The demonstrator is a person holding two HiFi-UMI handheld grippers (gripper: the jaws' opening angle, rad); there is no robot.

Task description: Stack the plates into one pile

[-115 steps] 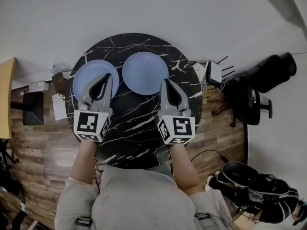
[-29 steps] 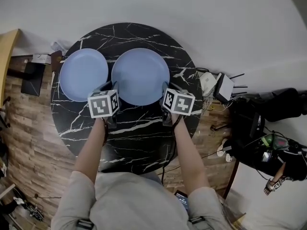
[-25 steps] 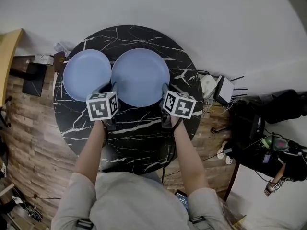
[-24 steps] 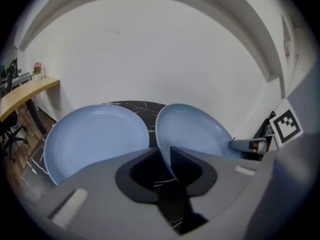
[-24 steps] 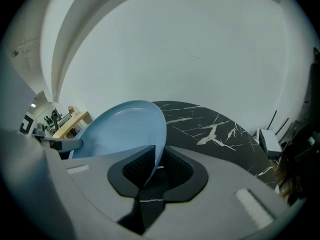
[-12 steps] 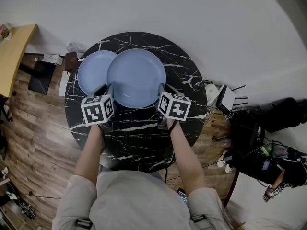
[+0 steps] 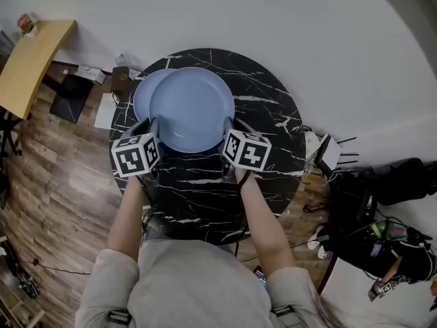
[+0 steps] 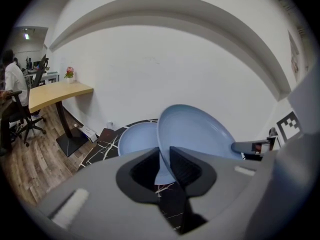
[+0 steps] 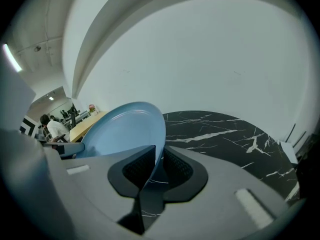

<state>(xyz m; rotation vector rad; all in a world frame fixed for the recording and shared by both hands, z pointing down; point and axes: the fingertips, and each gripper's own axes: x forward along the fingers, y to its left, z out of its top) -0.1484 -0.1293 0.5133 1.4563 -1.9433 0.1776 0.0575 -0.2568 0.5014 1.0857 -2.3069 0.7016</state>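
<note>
A light blue plate (image 7: 191, 108) hangs above the round black marble table (image 7: 266, 115), carried between both grippers. My left gripper (image 7: 151, 123) is shut on its left rim; its jaws have just been closing further on that rim. My right gripper (image 7: 229, 123) is shut on the right rim. In the left gripper view the held plate (image 8: 200, 131) tilts up from the left gripper (image 8: 165, 161), and a second blue plate (image 8: 137, 136) lies flat on the table behind. From the head, this second plate (image 7: 141, 94) shows only as a crescent at the left. The right gripper (image 9: 157, 164) pinches the held plate (image 9: 120, 129).
A yellow wooden desk (image 7: 31, 60) stands at the far left on the wood floor. A white router with cables (image 7: 328, 152) and dark bags (image 7: 382, 231) lie right of the table. A white wall runs behind. A seated person (image 8: 12, 84) is far off.
Both grippers have carried the plate to the left and upward. It now covers most of the second plate, which earlier lay beside it in full view.
</note>
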